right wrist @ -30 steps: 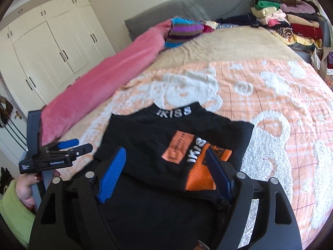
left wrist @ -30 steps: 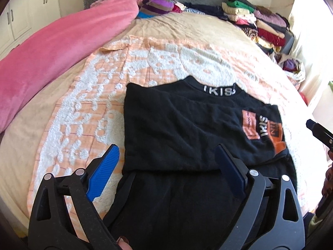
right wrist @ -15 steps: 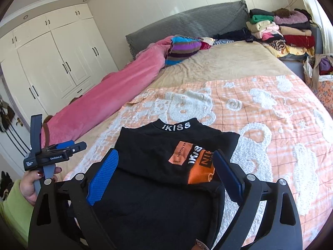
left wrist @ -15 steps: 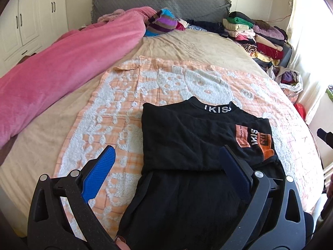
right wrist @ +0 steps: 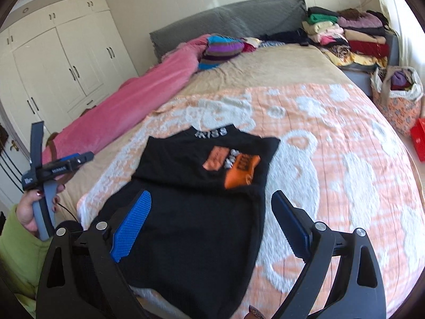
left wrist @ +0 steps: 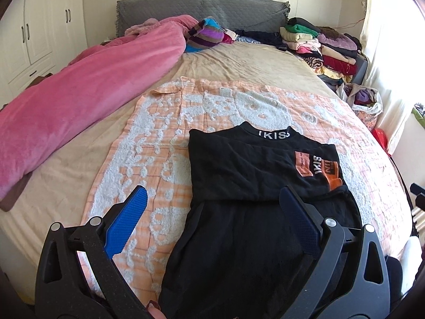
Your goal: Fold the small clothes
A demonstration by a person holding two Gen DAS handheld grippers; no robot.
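Observation:
A black top (left wrist: 255,170) with a white-lettered collar and an orange patch lies flat on the orange and white blanket (left wrist: 164,143), its sleeves folded in over the body. In the right wrist view the same black top (right wrist: 191,186) lies in front of the fingers. My left gripper (left wrist: 212,202) hangs open above the garment's near half, holding nothing. My right gripper (right wrist: 211,204) is also open and empty over the lower hem. The left gripper (right wrist: 57,167) shows at the left of the right wrist view, held by a hand in a green sleeve.
A rolled pink duvet (left wrist: 79,93) runs along the bed's left side. A striped bundle (left wrist: 204,34) lies near the grey headboard (left wrist: 202,8). Stacks of folded clothes (left wrist: 318,45) fill the far right corner. A bag of clothes (right wrist: 398,93) and a red box (right wrist: 418,138) sit beside the bed.
Both grippers have pulled back and risen away from the black top, so more of the bed shows. The garment has stayed in place.

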